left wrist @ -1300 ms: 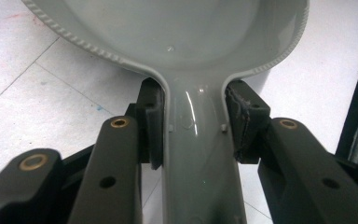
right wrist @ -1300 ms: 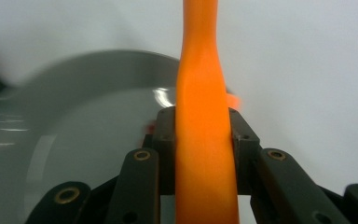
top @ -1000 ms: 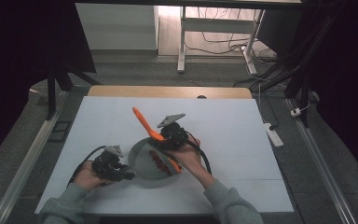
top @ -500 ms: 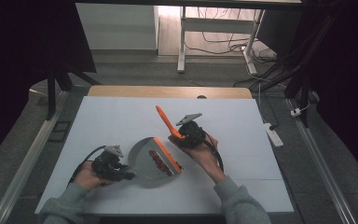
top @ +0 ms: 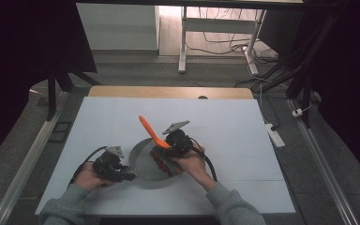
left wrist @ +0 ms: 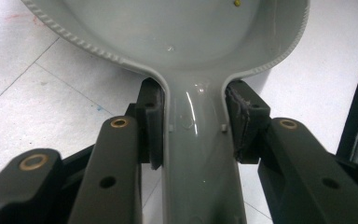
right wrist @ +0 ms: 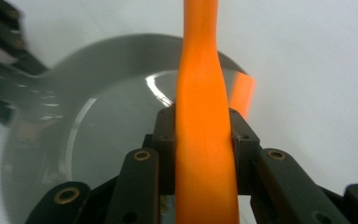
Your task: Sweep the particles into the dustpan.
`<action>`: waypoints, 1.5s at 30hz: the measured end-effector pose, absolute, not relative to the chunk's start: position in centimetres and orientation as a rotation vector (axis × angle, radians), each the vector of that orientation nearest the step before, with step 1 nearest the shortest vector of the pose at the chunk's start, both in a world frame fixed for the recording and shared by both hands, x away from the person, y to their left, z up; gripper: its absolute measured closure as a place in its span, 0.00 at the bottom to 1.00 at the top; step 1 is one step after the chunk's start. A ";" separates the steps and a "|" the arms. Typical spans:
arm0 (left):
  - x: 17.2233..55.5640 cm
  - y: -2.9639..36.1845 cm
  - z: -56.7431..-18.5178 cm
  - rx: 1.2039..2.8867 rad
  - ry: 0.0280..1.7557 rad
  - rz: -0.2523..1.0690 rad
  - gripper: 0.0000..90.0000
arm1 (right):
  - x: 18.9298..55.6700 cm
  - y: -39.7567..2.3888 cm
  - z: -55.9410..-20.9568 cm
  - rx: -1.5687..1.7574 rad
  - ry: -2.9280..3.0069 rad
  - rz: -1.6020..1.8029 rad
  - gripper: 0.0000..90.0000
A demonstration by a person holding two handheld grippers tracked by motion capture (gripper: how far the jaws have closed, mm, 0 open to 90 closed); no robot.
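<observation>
White tabletop lay under us. We clamped our left gripper on the grey pan's handle, while our right gripper pinched the orange spatula above the pan.

A white table with a wooden far edge lies under the tools. Beyond them stand 1 white desk frame and floor cables; right, a power strip.
</observation>
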State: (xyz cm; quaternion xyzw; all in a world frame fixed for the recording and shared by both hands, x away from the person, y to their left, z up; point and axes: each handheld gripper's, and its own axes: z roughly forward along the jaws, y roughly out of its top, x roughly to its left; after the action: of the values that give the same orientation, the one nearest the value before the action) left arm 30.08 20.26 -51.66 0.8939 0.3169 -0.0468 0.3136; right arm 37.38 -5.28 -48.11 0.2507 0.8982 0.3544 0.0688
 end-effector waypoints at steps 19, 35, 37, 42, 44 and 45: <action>29.6 20.4 -51.3 2.375 0.827 -0.139 0.69 | 38.6 -11.8 -47.0 0.930 2.506 1.002 0.78; 29.2 19.6 -51.3 2.391 0.823 -0.131 0.68 | 36.8 -7.9 -49.0 0.904 2.571 0.967 0.78; 29.2 19.6 -51.3 2.393 0.824 -0.134 0.68 | 36.4 -7.5 -49.0 0.894 2.572 0.973 0.78; 29.2 19.7 -51.5 2.390 0.826 -0.135 0.69 | 35.8 -6.6 -48.6 0.920 2.616 1.139 0.78; 29.2 19.7 -51.5 2.387 0.828 -0.134 0.69 | 35.5 -6.1 -48.4 0.899 2.636 1.186 0.78; 29.1 19.7 -51.6 2.385 0.829 -0.135 0.69 | 35.4 -5.9 -48.3 0.888 2.639 1.204 0.78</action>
State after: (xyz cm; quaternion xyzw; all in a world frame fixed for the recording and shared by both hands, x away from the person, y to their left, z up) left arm 29.15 19.72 -51.58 0.8992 0.3126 -0.0511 0.3019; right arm 35.39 -5.90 -48.26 0.2924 0.8687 0.3961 0.0538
